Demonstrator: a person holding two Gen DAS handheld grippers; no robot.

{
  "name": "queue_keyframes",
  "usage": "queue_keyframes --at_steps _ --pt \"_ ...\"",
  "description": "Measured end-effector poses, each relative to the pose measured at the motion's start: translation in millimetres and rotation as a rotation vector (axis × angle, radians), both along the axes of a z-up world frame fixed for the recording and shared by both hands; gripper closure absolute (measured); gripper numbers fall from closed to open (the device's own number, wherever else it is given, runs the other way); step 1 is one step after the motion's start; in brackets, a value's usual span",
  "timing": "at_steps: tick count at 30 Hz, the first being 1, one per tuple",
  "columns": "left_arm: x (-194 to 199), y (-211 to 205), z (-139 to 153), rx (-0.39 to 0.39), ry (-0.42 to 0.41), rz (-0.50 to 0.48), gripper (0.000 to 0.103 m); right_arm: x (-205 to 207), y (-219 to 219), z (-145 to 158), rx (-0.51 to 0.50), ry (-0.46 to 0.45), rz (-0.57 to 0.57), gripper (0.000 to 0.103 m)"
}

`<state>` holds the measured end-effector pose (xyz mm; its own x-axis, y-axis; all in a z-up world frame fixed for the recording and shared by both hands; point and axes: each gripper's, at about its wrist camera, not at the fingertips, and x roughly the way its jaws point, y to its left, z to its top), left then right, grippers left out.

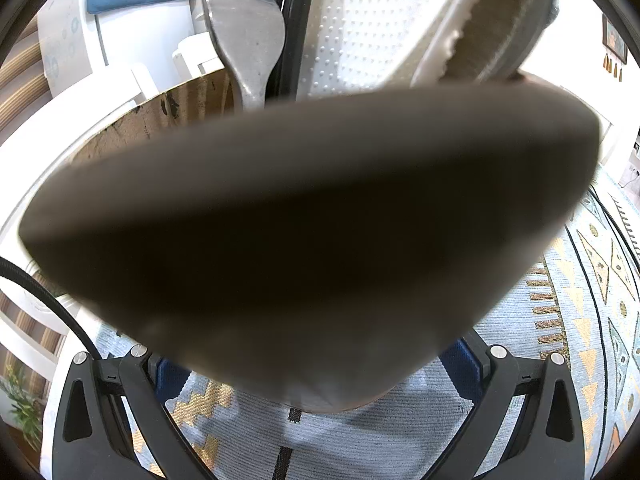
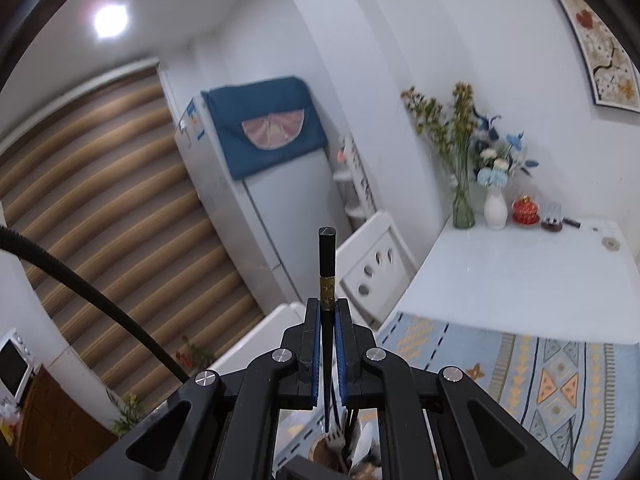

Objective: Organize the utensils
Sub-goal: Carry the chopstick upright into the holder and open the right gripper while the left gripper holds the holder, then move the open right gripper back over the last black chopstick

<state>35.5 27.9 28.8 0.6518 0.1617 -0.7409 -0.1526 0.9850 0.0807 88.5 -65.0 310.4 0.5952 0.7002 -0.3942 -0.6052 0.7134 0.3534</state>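
Right gripper (image 2: pixel 328 312) clamps a black chopstick (image 2: pixel 326 264), gold band carrying no readable writing. Left gripper (image 1: pixel 316 364) grips a blurred brown holder (image 1: pixel 280 240); no labels legible.

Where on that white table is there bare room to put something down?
The white table is bare from the patterned cloth up toward the far edge. That edge is crowded: glass vase, white vase, red pot.

A dark blurred shape (image 1: pixel 304 240) hides the left hand-held gripper's (image 1: pixel 316 364) fingertips and much of the view.
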Motion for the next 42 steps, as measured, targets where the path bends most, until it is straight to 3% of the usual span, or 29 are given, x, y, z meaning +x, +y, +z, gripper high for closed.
queue_keyframes --at_steps 9,20,24,30,33,35,37,42 --pt "0 0 0 0.000 0.000 0.000 0.001 -5 14 -33 -0.091 0.030 0.024 0.097" --pt "0 0 1 0.000 0.000 0.000 0.001 -8 22 -45 -0.151 0.022 0.024 0.097" --pt "0 0 0 0.001 0.000 0.000 0.001 -3 27 -51 -0.188 0.077 0.076 0.095" --pt "4 -1 -1 0.007 0.000 0.001 0.001 3 10 -48 -0.141 0.125 0.077 0.094" --pt "4 -2 -2 0.008 0.001 0.001 0.001 1 -7 -38 -0.114 0.109 0.050 0.086" --pt "3 -3 -2 0.009 0.001 0.001 0.001 -2 -22 -30 -0.099 0.083 0.021 0.065" --pt "3 -5 -3 0.012 0.001 0.001 0.001 -7 -37 -23 -0.073 0.051 -0.007 0.057" --pt "2 -12 -3 0.020 -0.001 0.000 0.001 -17 -79 -9 -0.059 0.008 -0.091 0.055"
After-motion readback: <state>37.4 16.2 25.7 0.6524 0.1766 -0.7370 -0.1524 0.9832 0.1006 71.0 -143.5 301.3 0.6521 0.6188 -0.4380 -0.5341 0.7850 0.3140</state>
